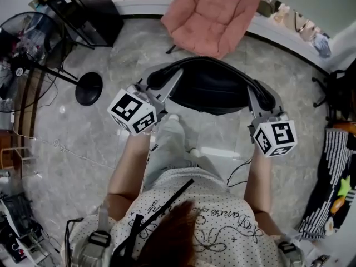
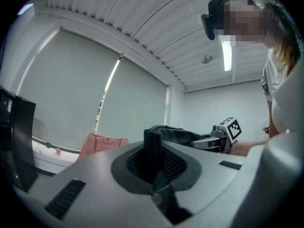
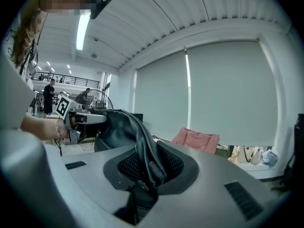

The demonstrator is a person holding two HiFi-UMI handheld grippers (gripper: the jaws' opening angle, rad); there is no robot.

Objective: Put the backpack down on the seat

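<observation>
A black backpack [image 1: 208, 88] hangs between my two grippers, above the marble floor and in front of the person's legs. My left gripper [image 1: 156, 81] is shut on one end of its black strap [image 2: 153, 151]. The right gripper [image 1: 261, 102] is shut on the strap's other end [image 3: 147, 158]. The strap arcs over the bag from one gripper to the other. The seat, a pink padded chair [image 1: 214, 13], stands beyond the backpack at the top of the head view. It also shows as the pink chair [image 2: 102, 144] by the window wall and the pink chair [image 3: 197, 140].
A floor fan's round black base [image 1: 89, 88] and its pole stand at the left, with a black cabinet [image 1: 89, 10] behind. A striped cloth [image 1: 331, 182] hangs at the right edge. Bags [image 1: 303, 26] sit on the window ledge at the back right.
</observation>
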